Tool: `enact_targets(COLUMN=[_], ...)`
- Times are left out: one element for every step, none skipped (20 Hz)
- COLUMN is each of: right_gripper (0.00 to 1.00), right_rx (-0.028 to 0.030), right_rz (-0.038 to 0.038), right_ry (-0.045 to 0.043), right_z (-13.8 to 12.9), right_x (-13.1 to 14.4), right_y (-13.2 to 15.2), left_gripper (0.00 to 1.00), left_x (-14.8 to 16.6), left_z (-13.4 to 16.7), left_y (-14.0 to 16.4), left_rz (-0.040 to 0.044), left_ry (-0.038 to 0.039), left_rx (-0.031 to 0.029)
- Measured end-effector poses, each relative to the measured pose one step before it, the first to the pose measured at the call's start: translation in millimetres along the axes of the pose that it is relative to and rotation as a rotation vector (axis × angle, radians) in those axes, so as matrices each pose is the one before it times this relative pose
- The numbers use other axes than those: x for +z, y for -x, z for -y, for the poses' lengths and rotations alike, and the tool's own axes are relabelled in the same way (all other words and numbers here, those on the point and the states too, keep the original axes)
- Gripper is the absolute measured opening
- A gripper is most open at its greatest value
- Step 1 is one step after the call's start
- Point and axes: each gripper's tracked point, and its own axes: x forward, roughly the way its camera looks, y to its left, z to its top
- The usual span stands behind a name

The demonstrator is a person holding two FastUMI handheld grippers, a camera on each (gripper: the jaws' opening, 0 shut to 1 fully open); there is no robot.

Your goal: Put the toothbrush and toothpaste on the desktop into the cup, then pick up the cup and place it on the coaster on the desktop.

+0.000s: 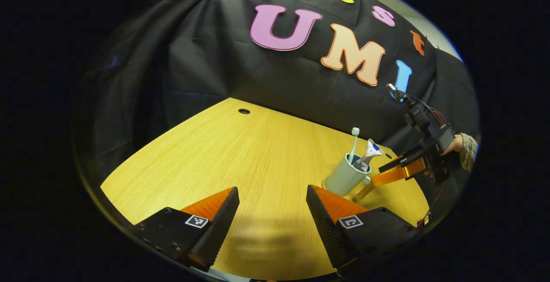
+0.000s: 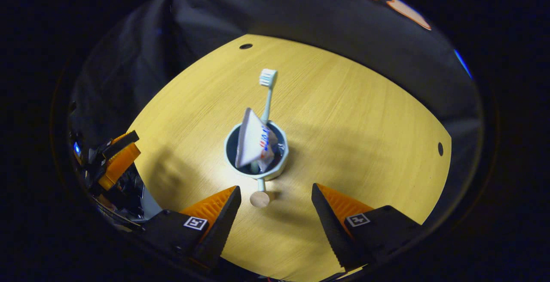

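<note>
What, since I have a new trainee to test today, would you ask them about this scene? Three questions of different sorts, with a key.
1. True or false: the toothbrush lies flat on the desktop.
2. What shares the cup with the toothbrush? A) toothpaste B) a comb C) a razor
3. Fill in: the left tongs and the right tongs are both ____.

Key: 1 false, it stands in the cup with its bristles up; 2 A; 3 open.
</note>
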Motion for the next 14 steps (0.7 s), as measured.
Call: enact_targets(right_gripper=[0.95,0.99,0.99,0.99,0.99,0.99,0.95,0.99,0.99,0.99,0.99,0.99,0.99,0.95], right_rx=[-0.01592,-0.01921,-0.01891,-0.03396,-0.02989,-0.01954,-0.01728,-0.01534,-0.01794,-0.00964,-0.00536,-0.00494,-0.01374,-0.00502], right_rz=[0.05904,0.05630,0.03760,0.04514,0.04855,0.04409,0.04407,0.04363,0.03995,0.02584,0.01902,0.01369,0.02152,0.03288], right_ry=[-0.03478,-0.03953,-0.02414,-0.02064,-0.01852,-0.01821,-0.01776,-0.02145,-0.02984,-0.03036,-0.03817,-0.03276,-0.02973,-0.02826], right_z=[3.46,5.14,5.70,6.89,6.83,3.83,2.38,1.26,4.27,2.95,4.20,2.91,5.10,3.49], right_x=[-2.93,-2.28,-3.59,-1.33,-1.58,-1.88,-1.14,0.32,-0.63,-1.63,-5.24,-1.66,2.74,5.81], right_y=[10.42,10.82,7.99,8.85,7.33,7.77,8.37,9.07,7.72,7.50,7.05,6.39,8.78,8.82], left_gripper=[0.93,0.93,0.93,0.93,0.93,0.93,0.93,0.93,0.93,0.93,0.93,0.93,0.93,0.93], left_x=[0.50,2.26,1.24,0.33,0.17,0.77,0.15,1.44,-0.27,-0.25,-1.94,-1.71,-2.68,-1.18], left_z=[5.98,11.00,7.67,10.05,10.53,10.45,9.82,9.56,9.40,9.73,7.70,6.98,5.34,4.20], left_y=[-2.66,-4.30,-2.04,-3.15,-3.20,-3.19,-1.73,-2.35,-2.61,-3.42,-3.36,-4.28,-3.67,-2.21], left_rz=[-0.00428,-0.00311,0.00094,-0.00515,-0.00798,-0.00733,-0.00546,-0.00332,-0.00338,-0.00636,-0.01047,-0.01296,-0.01865,-0.01625], left_ry=[-0.01517,-0.01917,-0.00938,-0.00552,-0.00475,-0.00607,-0.00901,-0.01072,-0.00994,-0.00795,-0.00415,0.00180,0.00613,0.00959], left_rx=[-0.01027,-0.02091,-0.01693,-0.02101,-0.02197,-0.01958,-0.01827,-0.01441,-0.01441,-0.01389,-0.00765,-0.00688,-0.00382,0.00319])
